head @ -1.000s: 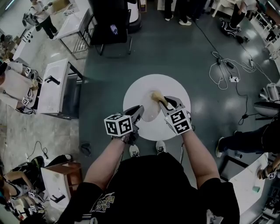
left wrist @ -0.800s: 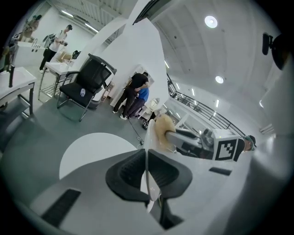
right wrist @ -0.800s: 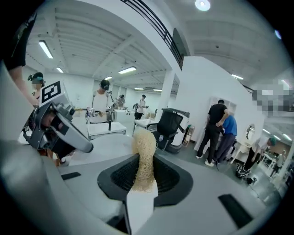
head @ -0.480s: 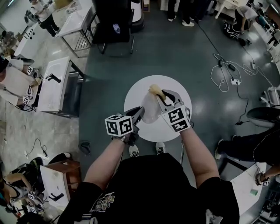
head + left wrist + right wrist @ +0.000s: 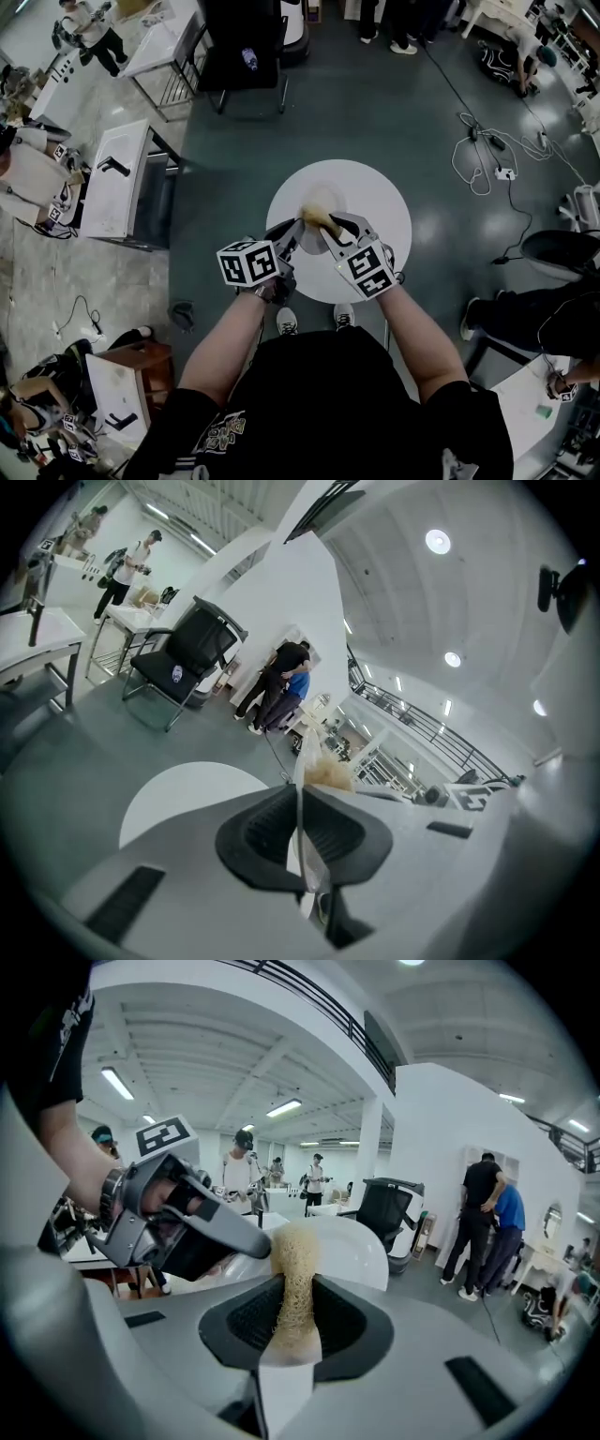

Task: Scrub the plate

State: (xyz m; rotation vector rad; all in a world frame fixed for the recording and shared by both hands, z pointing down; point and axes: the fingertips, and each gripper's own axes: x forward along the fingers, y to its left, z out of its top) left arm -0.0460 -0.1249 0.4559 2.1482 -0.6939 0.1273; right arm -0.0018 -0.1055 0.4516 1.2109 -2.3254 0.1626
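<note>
While the person stands at the near edge of the round white surface (image 5: 384,202), both claws reach in over that surface from its near side. The left claw (image 5: 292,236) is closed on the rim of the plate (image 5: 354,1241); in the left gripper view the thin pale rim runs edge-on between the two dark pads, which press against it from either side. The plate is held tilted up on its edge over the middle of the surface, and no view shows whether it clears the top or touches it. The right claw (image 5: 295,1321) is clamped on a tan fibrous scrubbing pad (image 5: 294,1265), whose stem sits between the pads and whose rounded head sticks out past the jaw tips. In the right gripper view that head lies against the face of the plate, just beside the tip of the left claw. A black office chair (image 5: 239,56) stands on the floor well beyond the far side of the surface.
</note>
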